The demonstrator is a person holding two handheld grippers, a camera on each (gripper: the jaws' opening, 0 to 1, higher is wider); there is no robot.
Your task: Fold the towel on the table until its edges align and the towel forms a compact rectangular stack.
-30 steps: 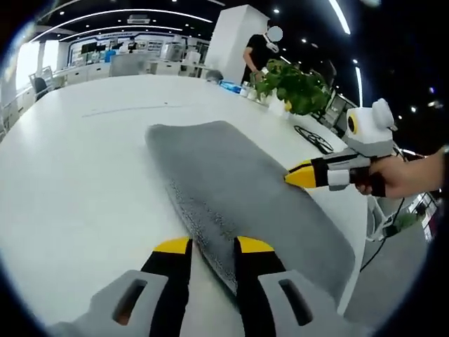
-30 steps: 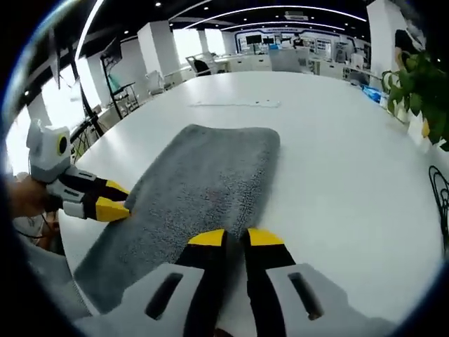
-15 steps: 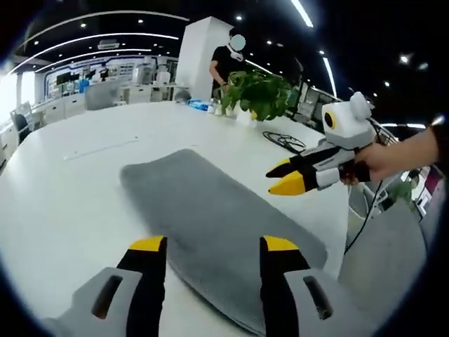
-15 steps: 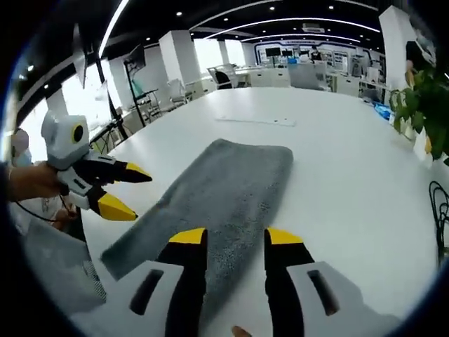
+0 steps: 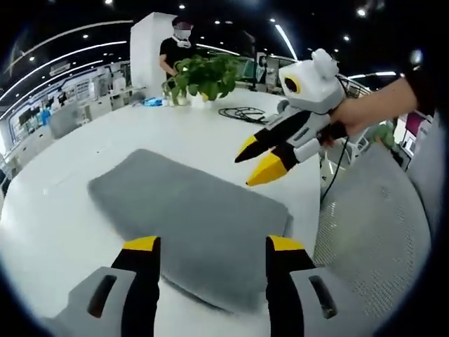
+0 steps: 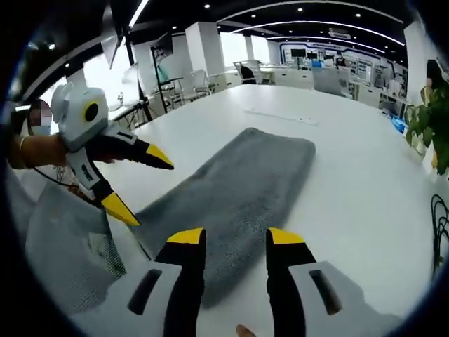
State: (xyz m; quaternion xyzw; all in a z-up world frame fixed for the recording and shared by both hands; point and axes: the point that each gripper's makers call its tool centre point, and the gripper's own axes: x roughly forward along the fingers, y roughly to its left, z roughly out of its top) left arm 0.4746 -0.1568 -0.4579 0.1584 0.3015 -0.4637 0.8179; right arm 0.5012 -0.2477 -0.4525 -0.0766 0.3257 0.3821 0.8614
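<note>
Both grippers lifted off the fuzzy grey towel [image 5: 189,217], fingers spread, empty.

Both off the towel [image 5: 189,225] now: left gripper [image 5: 210,247] and right gripper [image 6: 235,239] let go, jaws spread wide, lifted clear above the cloth's near edge.
</note>
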